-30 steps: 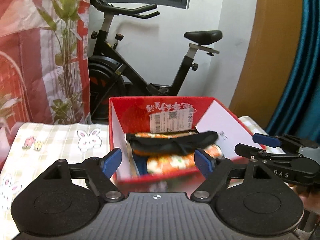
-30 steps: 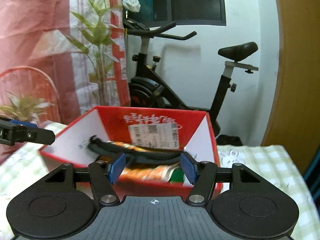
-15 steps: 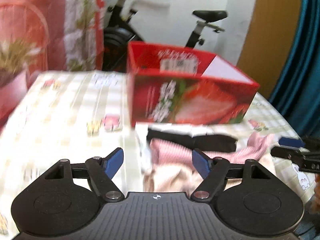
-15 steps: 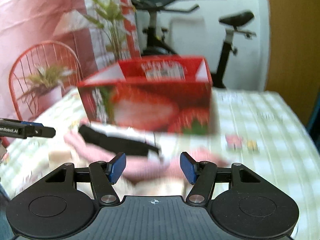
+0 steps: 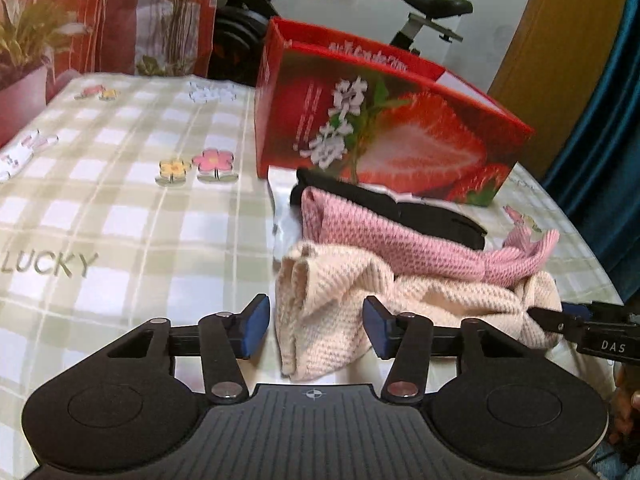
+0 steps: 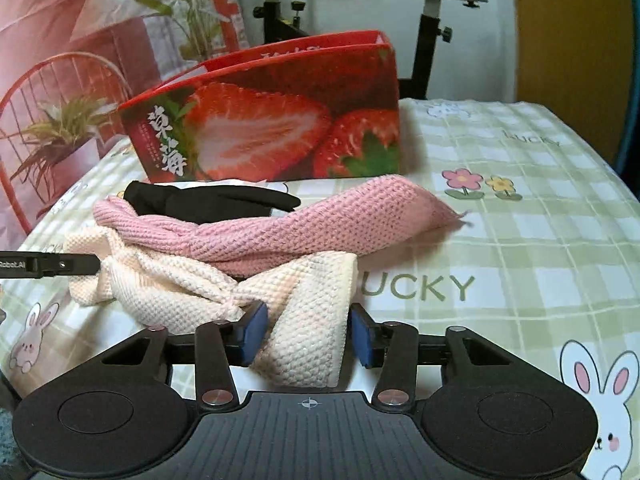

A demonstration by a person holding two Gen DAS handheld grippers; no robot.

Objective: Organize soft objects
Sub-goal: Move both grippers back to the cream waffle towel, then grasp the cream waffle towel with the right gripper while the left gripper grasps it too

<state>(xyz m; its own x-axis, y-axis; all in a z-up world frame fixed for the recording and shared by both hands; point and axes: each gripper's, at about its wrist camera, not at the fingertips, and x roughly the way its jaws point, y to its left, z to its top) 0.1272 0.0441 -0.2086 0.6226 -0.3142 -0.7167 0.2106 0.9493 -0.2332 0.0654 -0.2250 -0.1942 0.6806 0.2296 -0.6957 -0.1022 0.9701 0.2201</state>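
- Both claws are down low at the near edge of the tabletop (image 5: pixel 120 216), which has a green checked cloth with bunnies, flowers and "LUCKY" printed on it.
- Left claw (image 5: pixel 316 326): fingers spread wide, one end of the cream knit cloth (image 5: pixel 332 292) sits between the blue pads but neither pad looks pressed into it, so not pinching anything.
- Right claw (image 6: pixel 307 334): also spread, with the other end of the cream knit cloth (image 6: pixel 308 332) lying in the gap. The pads are just beside the fabric, and I can't say for sure they touch it.
- The pink knit cloth (image 6: pixel 280 224) is draped across the far side of the cream one, touching it and partly on top.
- Behind that is a black soft item (image 6: pixel 212 200), partly tucked under the pink one. Can't tell what it is exactly.
- The red strawberry box (image 5: pixel 384 132) stands upright just past the pile, top open. Its inside isn't visible from here.
- In the left wrist view the right claw's fingertip pokes in from the right edge, against the cream cloth.
- An exercise bike (image 6: pixel 432 12) and a potted plant (image 6: pixel 60 136) are further back.
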